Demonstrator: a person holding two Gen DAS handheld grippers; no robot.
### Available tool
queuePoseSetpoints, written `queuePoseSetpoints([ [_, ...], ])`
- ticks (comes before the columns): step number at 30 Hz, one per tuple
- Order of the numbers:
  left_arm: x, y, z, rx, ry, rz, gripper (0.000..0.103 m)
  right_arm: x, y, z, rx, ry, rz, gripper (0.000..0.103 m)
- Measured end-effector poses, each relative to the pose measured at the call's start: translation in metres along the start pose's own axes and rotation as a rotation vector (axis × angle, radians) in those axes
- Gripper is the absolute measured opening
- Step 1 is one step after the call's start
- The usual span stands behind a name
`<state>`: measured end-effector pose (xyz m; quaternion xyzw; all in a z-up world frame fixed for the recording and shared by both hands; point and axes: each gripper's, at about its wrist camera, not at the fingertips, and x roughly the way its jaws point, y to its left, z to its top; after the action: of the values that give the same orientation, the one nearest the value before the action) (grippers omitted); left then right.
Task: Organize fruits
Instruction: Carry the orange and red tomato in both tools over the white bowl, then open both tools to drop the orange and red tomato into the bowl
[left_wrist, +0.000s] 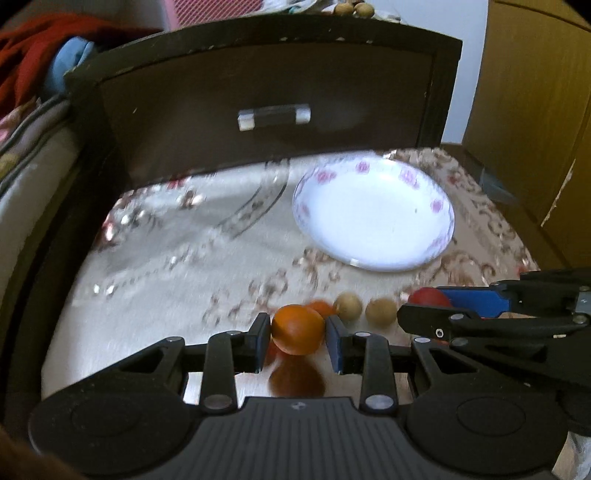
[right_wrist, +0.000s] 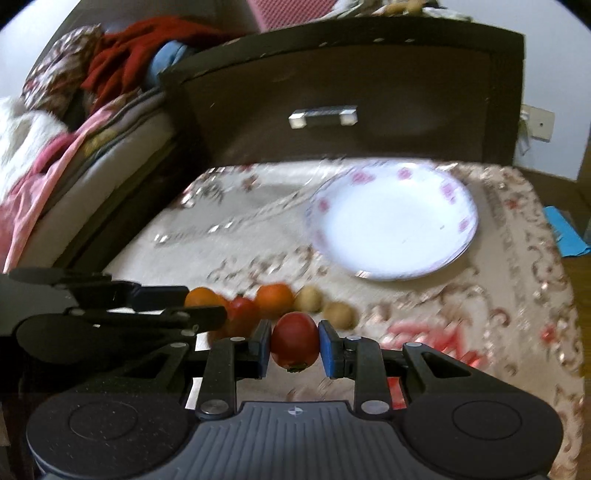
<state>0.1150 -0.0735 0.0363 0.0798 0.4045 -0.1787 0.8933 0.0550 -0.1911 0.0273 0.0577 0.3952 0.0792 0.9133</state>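
Left gripper (left_wrist: 298, 334): jaws closed on an orange fruit (left_wrist: 297, 329), pads pressed to both its sides; the fruit is seen raised above the patterned tablecloth (left_wrist: 155, 280), its shadow below it. Just beyond the fingertips a second orange fruit (left_wrist: 320, 307) is seen, and to the right of it two small tan fruits (left_wrist: 347, 305), side by side on the cloth. Further right, the right gripper (right_wrist: 294, 343) is noted: jaws closed on a red fruit (right_wrist: 294, 339), stem end down, clear of the cloth. Left of its fingertips another red fruit (right_wrist: 242, 310) lies in the row. Ahead and to the right of both grippers an empty white plate (left_wrist: 373, 218) with pink flowers rests before a dark drawer front (left_wrist: 266, 96).
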Motion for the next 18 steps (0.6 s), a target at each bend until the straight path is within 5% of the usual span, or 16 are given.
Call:
queuePoseSetpoints([
  [18,0.065,-0.029,0.057,0.038,-0.022,-0.017,0.039,0.041,-0.058,0.038,0.036,-0.046,-0.113,0.022],
])
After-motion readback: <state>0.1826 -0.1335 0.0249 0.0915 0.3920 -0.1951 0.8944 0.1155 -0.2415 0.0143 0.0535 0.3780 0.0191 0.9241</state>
